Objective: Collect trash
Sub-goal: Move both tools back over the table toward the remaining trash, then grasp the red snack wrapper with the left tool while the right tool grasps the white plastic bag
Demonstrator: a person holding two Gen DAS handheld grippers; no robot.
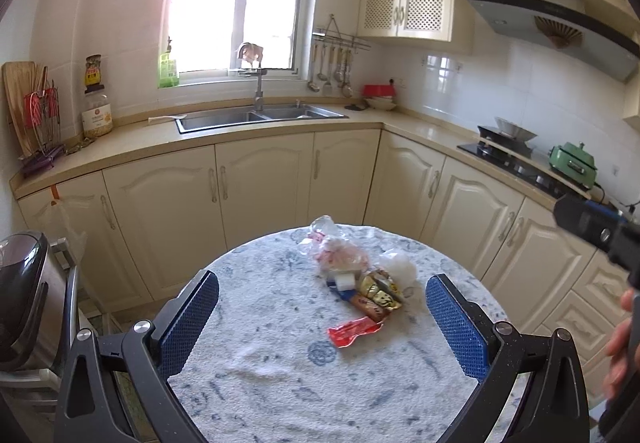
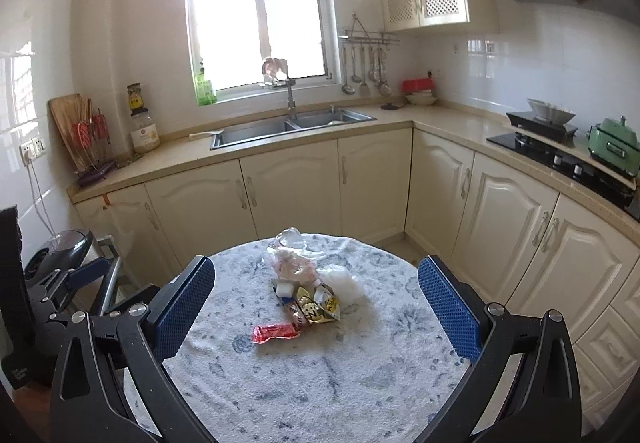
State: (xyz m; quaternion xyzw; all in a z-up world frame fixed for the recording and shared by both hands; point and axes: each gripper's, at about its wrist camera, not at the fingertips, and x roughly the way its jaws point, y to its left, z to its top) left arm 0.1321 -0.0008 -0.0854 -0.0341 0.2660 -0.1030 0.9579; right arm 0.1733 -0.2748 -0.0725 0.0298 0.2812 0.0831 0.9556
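A small pile of trash lies on the round table (image 1: 280, 383) with a blue-white cloth. It holds a red wrapper (image 1: 354, 330) nearest me, gold snack wrappers (image 1: 378, 293), a clear plastic bag (image 1: 334, 249) and a white crumpled tissue (image 1: 398, 265). My left gripper (image 1: 322, 313) is open and empty above the table's near side, the pile between and beyond its fingers. My right gripper (image 2: 316, 301) is open and empty too. In its view I see the red wrapper (image 2: 276, 332), the gold wrappers (image 2: 316, 305) and the bag (image 2: 292, 259).
Cream kitchen cabinets (image 2: 288, 199) ring the room, with a steel sink (image 2: 288, 125) under the window. A stove (image 2: 560, 159) and green pot (image 2: 614, 145) are at right. A metal lidded bin (image 1: 28, 295) stands left of the table. The other gripper shows at the right edge (image 1: 596, 227).
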